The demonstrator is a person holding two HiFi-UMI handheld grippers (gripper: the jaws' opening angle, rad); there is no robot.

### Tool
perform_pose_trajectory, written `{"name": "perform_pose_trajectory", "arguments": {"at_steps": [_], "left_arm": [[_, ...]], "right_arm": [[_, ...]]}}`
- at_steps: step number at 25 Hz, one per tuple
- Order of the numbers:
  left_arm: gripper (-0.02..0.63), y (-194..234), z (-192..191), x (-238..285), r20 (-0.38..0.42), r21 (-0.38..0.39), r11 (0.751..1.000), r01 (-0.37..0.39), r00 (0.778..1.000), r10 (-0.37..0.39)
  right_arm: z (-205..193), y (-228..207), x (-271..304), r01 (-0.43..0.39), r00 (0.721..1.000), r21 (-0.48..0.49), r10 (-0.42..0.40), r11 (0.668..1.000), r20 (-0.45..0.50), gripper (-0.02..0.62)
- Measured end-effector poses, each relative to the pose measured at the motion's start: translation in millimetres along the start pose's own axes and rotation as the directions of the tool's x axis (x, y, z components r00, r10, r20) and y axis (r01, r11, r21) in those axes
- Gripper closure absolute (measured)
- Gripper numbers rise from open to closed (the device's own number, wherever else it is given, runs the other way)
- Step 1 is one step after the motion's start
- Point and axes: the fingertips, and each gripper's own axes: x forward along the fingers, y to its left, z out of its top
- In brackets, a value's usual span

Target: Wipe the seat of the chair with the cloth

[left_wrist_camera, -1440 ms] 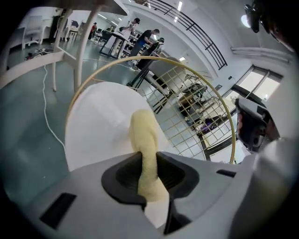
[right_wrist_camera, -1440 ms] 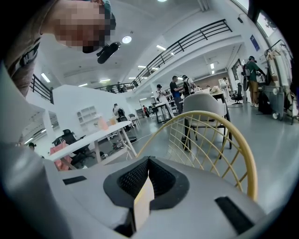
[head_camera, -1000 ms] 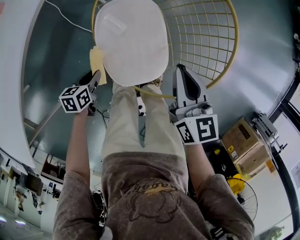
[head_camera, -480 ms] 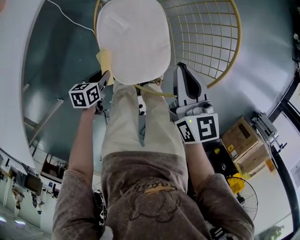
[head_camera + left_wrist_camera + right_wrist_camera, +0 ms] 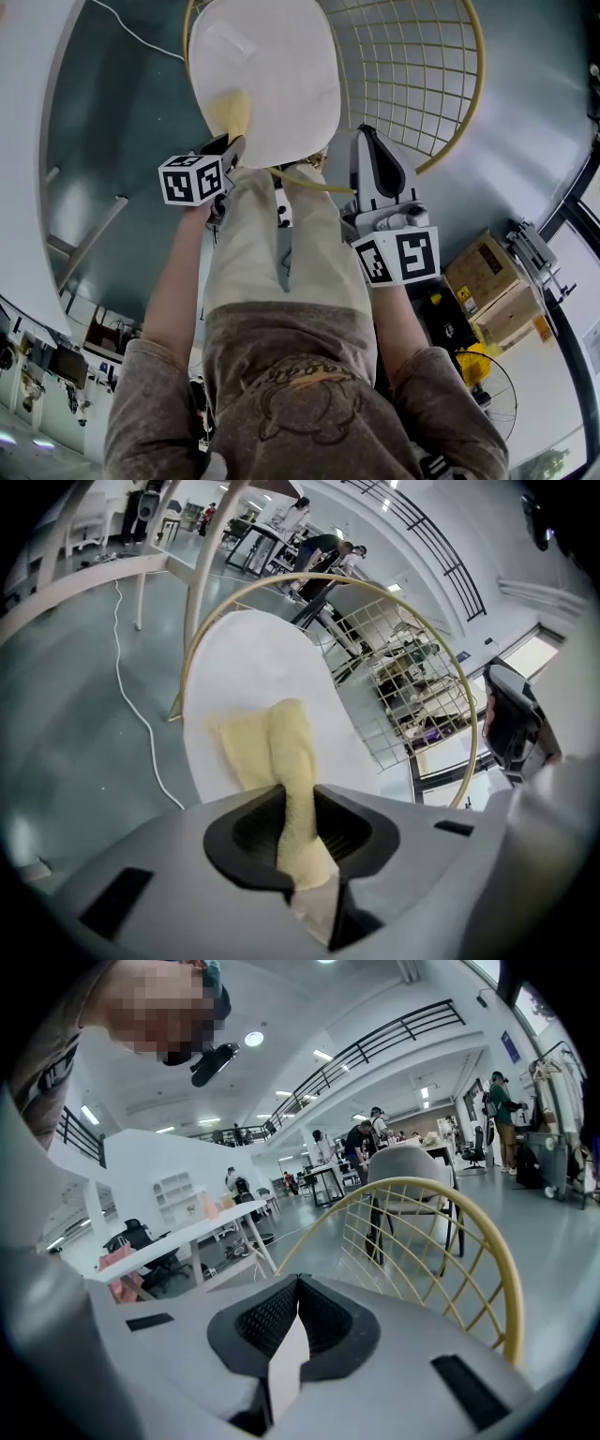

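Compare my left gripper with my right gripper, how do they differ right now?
The left gripper is shut on the yellow cloth; the right gripper is shut on nothing. The left gripper reaches over the white seat, where its cloth lies; the right gripper is off to the seat's side, facing the yellow wire backrest. Both are grey, with jaws together.

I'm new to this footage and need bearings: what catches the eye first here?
A white chair seat fills the top of the head view, ringed by a yellow wire backrest. The left gripper pinches a yellow cloth draped over the seat's near edge; the right gripper, shut and empty, hangs to the seat's right.
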Motion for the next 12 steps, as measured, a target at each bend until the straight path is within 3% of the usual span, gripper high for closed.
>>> {"name": "perform_pose_trajectory", "arguments": {"at_steps": [5, 9, 12], "left_arm": [[0.515, -18.3, -6.5, 27.3, -0.06, -0.006, 0.996, 0.084, 0.995, -0.084], [0.515, -57.4, -5.6, 49.5, -0.108, 0.055, 0.987, 0.148, 0.984, -0.142], [0.515, -80.0, -4.6, 64.8, -0.122, 0.037, 0.982, 0.187, 0.976, -0.181]], "right_arm": [[-11.0, 2.8, 5.3, 0.007, 1.0, 0.001, -0.007, 1.0, -0.008, 0.572], [-6.1, -5.6, -3.0, 0.014, 1.0, 0.0, -0.014, 1.0, -0.005, 0.572], [-7.6, -10.6, -6.3, 0.018, 1.0, 0.002, -0.018, 1.0, -0.011, 0.572]]}}
